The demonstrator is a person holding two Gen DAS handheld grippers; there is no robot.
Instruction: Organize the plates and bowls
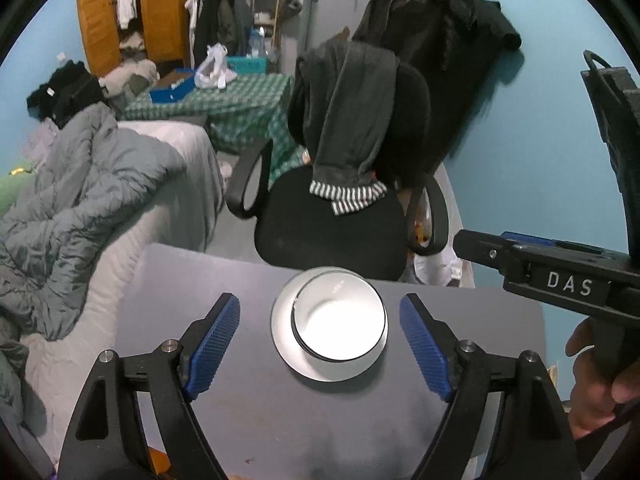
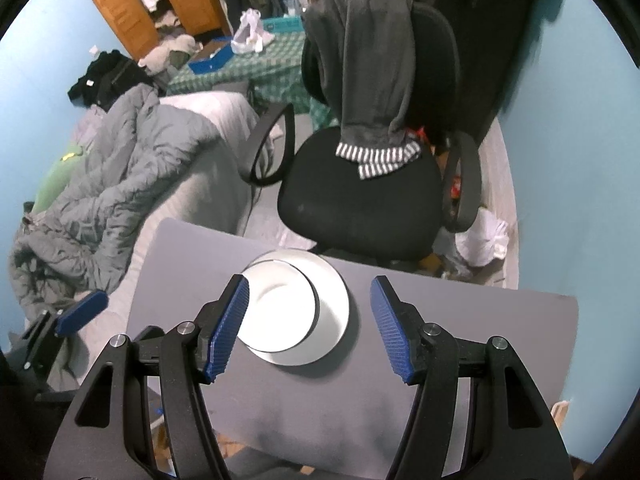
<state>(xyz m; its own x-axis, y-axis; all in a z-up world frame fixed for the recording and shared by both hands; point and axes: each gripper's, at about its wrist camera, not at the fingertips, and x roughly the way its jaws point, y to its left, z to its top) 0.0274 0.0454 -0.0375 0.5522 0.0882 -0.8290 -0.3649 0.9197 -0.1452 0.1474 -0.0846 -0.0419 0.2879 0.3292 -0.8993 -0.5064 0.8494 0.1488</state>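
Note:
A white bowl with a dark rim sits on a white plate near the far edge of the grey table; more rims seem to be nested under it. My left gripper hangs above the stack, open wide, its blue pads holding nothing. In the right wrist view the same bowl and plate lie below my right gripper. That gripper is open too, with nothing in it, and its left pad covers the bowl's edge.
A black office chair draped with a grey garment stands just beyond the table. A bed with a grey quilt lies to the left. The other gripper's black body and a person's hand are at the right.

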